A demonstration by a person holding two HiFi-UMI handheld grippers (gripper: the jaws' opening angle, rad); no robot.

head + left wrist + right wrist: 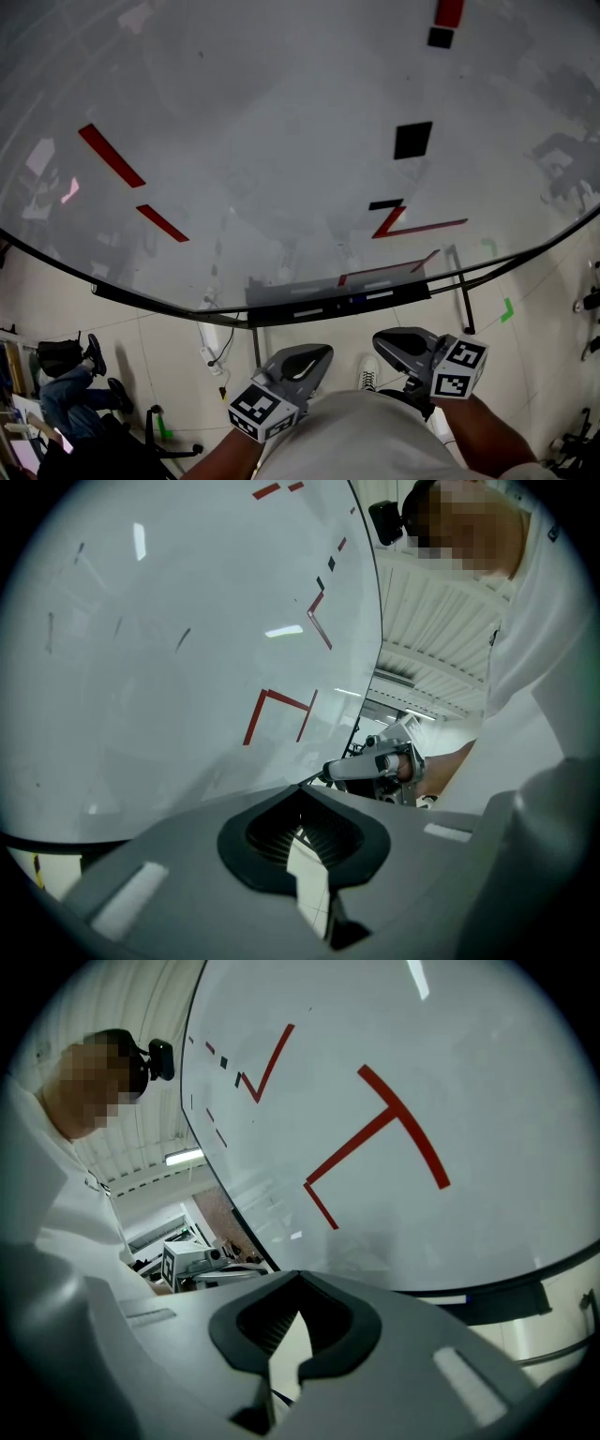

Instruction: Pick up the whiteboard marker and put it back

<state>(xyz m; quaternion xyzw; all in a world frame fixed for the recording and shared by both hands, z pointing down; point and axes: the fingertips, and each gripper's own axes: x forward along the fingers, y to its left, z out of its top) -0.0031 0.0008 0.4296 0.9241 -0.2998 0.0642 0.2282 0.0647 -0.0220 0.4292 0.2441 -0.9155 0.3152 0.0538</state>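
Well, both pairs of jaws are pressed together at the tips with nothing between them: two grippers, the left gripper (325, 353) and the right gripper (379, 339), held low side by side. Ahead stands one whiteboard (281, 141); on its tray (281, 315) lies what seems to be the whiteboard marker (448, 1299), white with a blue end

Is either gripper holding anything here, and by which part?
Nothing is held. The left gripper and the right gripper both have their jaws closed together on nothing, low in front of the whiteboard.
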